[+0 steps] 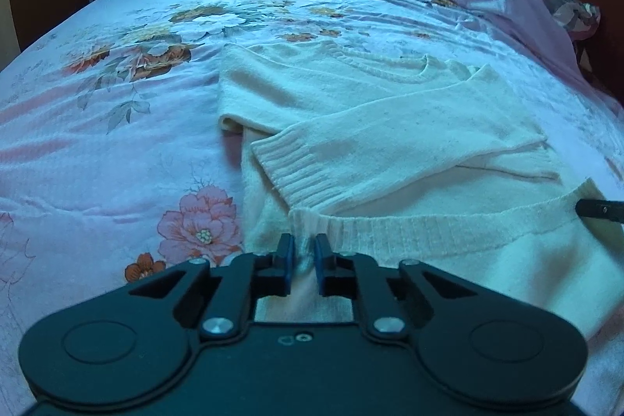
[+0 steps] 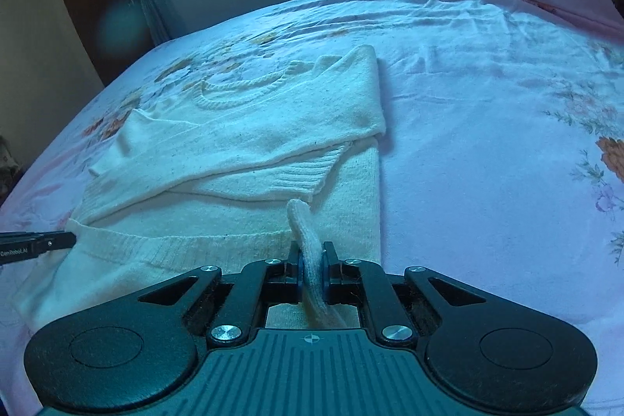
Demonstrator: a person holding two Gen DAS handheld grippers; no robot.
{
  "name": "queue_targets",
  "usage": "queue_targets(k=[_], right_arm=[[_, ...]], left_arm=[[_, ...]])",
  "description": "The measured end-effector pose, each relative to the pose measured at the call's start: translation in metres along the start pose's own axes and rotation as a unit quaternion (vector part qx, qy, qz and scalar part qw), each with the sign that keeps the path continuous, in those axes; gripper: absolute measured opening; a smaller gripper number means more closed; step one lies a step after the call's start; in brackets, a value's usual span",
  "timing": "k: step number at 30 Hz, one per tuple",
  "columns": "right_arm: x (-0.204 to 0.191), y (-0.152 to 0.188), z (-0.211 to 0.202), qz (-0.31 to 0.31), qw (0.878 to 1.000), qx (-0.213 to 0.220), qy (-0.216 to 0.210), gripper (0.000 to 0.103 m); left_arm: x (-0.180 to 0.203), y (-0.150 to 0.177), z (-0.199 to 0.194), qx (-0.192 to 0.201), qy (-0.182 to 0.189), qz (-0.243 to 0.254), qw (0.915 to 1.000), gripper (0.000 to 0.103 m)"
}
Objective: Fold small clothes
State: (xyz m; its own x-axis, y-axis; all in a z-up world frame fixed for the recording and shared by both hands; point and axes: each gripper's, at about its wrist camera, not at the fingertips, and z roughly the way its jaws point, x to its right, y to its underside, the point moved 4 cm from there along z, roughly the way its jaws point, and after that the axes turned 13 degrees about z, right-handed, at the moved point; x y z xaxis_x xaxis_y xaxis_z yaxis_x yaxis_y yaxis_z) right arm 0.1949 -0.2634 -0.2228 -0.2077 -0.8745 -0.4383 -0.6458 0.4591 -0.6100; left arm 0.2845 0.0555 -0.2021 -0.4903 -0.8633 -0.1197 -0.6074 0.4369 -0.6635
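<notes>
Nearest, the left gripper (image 1: 303,254) pinched the sweater (image 1: 390,127) at its ribbed hem (image 1: 429,227), jaws clenched on a small bunch of knit. The right gripper (image 2: 312,260) likewise clamped a twisted bit of hem. Both bites looked thin, so the knit could slip free mid-lift. Further on, the sleeves (image 2: 241,143) lay crossed loosely over the body; a hasty fold could drag them askew. Beyond, the wrinkled bedsheet (image 2: 487,73) might bunch underneath.
</notes>
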Motion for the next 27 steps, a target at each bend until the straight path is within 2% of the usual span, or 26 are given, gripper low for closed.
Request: queue_targets(k=[1, 3, 11, 12, 13, 14, 16, 18, 20, 21, 23, 24, 25, 27], right_arm=[[-0.001, 0.0, 0.001, -0.006, 1.0, -0.006, -0.005, 0.009], [-0.004, 0.002, 0.002, -0.016, 1.0, -0.015, -0.012, 0.009], [-0.011, 0.004, 0.004, -0.042, 0.999, -0.017, -0.007, 0.009], [-0.01, 0.005, 0.005, -0.043, 0.999, -0.02, -0.006, 0.01], [-0.01, 0.005, 0.004, -0.044, 0.999, -0.021, -0.009, 0.018], [-0.01, 0.006, 0.003, -0.044, 0.999, -0.021, -0.013, 0.033], [-0.011, 0.006, 0.0, -0.045, 0.999, -0.016, -0.015, 0.047], [-0.013, 0.007, -0.001, -0.046, 0.999, -0.014, -0.013, 0.046], [-0.013, 0.008, -0.001, -0.047, 0.999, -0.015, -0.008, 0.046], [-0.013, 0.008, -0.001, -0.049, 0.999, -0.015, -0.007, 0.042], [-0.013, 0.009, 0.0, -0.048, 0.999, -0.019, -0.003, 0.021], [-0.011, 0.008, 0.001, -0.045, 0.999, -0.02, 0.002, 0.015], [-0.011, 0.008, 0.002, -0.045, 0.999, -0.021, 0.006, 0.005], [-0.008, 0.007, 0.002, -0.036, 0.999, -0.024, 0.005, 0.004]], left_arm=[[0.001, 0.0, 0.001, -0.002, -0.01, 0.005, 0.9999, 0.025], [0.0, 0.0, 0.003, -0.009, -0.005, 0.001, 0.9999, 0.029], [-0.002, 0.004, -0.003, -0.018, 0.004, -0.014, 0.9997, 0.027], [-0.002, 0.004, -0.003, -0.019, 0.0, -0.011, 0.9998, 0.03], [-0.003, 0.005, -0.003, -0.02, -0.001, -0.01, 0.9998, 0.031], [-0.003, 0.004, -0.002, -0.02, 0.0, -0.012, 0.9997, 0.032], [-0.002, 0.003, -0.001, -0.018, 0.001, -0.01, 0.9998, 0.033], [0.0, 0.002, 0.001, -0.014, 0.007, -0.002, 0.9999, 0.027], [0.001, 0.002, 0.001, -0.014, 0.021, -0.005, 0.9997, 0.016], [0.001, 0.002, 0.001, -0.015, 0.028, -0.01, 0.9995, 0.01], [0.001, 0.004, -0.002, -0.013, 0.036, -0.012, 0.9992, 0.007], [0.002, 0.005, -0.004, -0.011, 0.039, -0.011, 0.9991, 0.006], [0.003, 0.005, -0.006, -0.007, 0.038, -0.011, 0.9992, 0.006], [0.004, 0.004, -0.012, 0.006, 0.034, -0.02, 0.9992, 0.005]])
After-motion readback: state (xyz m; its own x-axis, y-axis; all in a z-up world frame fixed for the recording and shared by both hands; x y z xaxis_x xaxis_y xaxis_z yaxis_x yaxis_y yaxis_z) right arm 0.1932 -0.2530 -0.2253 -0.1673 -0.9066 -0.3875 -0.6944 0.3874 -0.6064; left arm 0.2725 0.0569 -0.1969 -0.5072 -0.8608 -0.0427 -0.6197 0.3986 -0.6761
